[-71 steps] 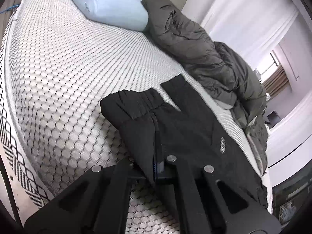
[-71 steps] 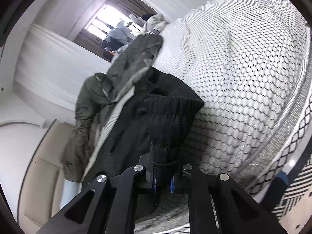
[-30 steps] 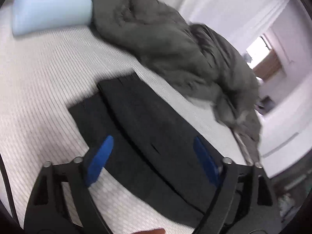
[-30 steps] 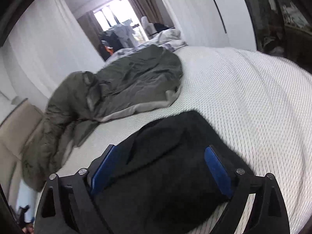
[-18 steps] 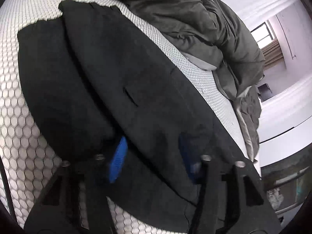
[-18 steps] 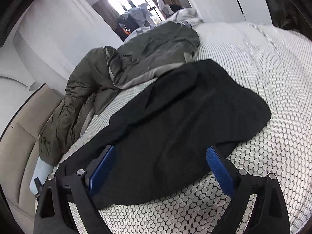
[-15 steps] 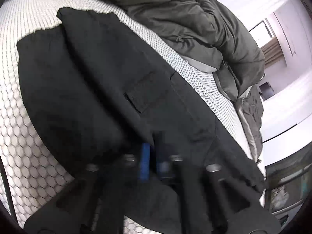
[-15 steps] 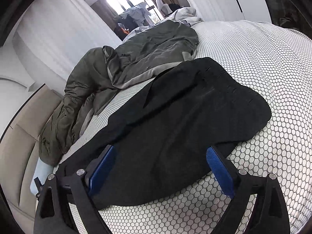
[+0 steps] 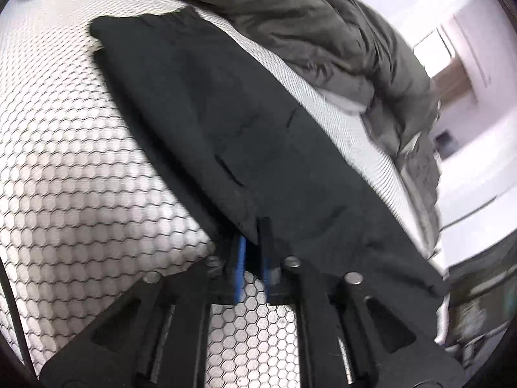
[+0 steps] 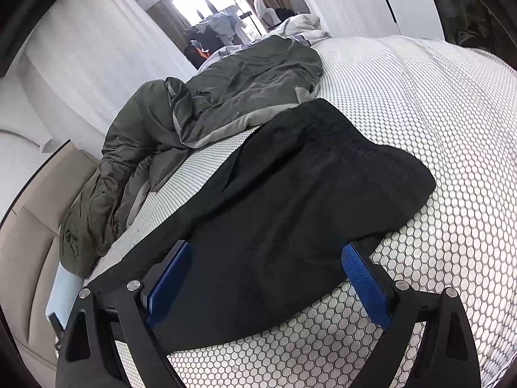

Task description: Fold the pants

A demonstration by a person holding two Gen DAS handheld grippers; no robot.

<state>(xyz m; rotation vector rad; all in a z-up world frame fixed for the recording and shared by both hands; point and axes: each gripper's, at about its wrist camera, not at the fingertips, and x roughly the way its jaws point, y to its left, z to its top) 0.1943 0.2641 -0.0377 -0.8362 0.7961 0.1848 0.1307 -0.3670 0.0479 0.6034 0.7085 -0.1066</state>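
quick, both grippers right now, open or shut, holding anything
Left gripper: jaws nearly together, just eased apart slightly, pinching the near edge of the black pants.
Right gripper: wide open, straddling the pants, holding nothing.

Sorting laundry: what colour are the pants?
Black pants, clearest in the right wrist view.

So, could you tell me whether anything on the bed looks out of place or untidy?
Yes: a rumpled olive-grey duvet lies bunched along the far side of the bed, its edge close to the black pants, which lie fairly flat.
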